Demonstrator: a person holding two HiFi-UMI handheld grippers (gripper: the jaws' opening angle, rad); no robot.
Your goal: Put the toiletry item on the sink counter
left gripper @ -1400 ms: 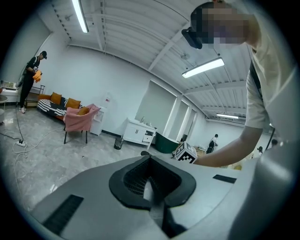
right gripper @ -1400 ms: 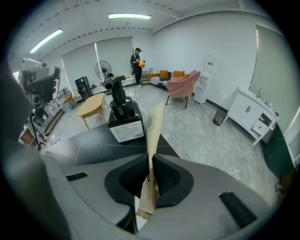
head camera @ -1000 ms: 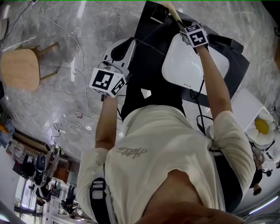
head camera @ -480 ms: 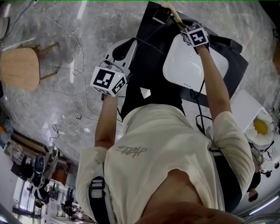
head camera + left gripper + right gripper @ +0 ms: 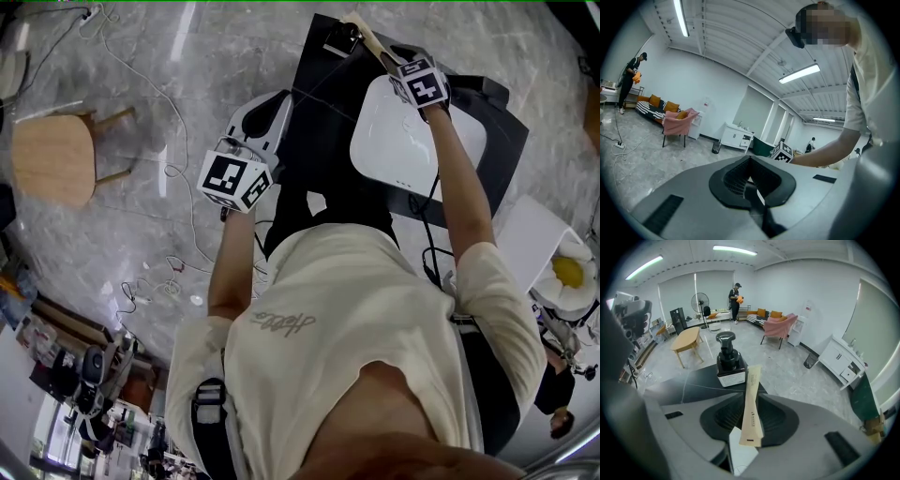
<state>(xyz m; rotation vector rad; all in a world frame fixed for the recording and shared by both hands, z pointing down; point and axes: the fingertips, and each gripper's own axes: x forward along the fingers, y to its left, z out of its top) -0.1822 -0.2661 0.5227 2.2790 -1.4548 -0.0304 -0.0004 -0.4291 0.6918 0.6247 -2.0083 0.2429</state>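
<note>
A long beige toiletry packet stands upright between the jaws of my right gripper, which are opening. It leans toward a dark pump bottle on the black sink counter. From the head view, the right gripper reaches over the white basin to the counter's far corner, where the packet sticks out beside the bottle. My left gripper hangs at the counter's left edge, and in its own view the left gripper is shut and empty.
A wooden stool and loose cables lie on the marble floor to the left. A white table with a yellow item stands at the right. Far off are a wooden table and a pink chair.
The right gripper stays at the counter's far corner with the packet beside the bottle. The left gripper has drifted slightly right and up.
</note>
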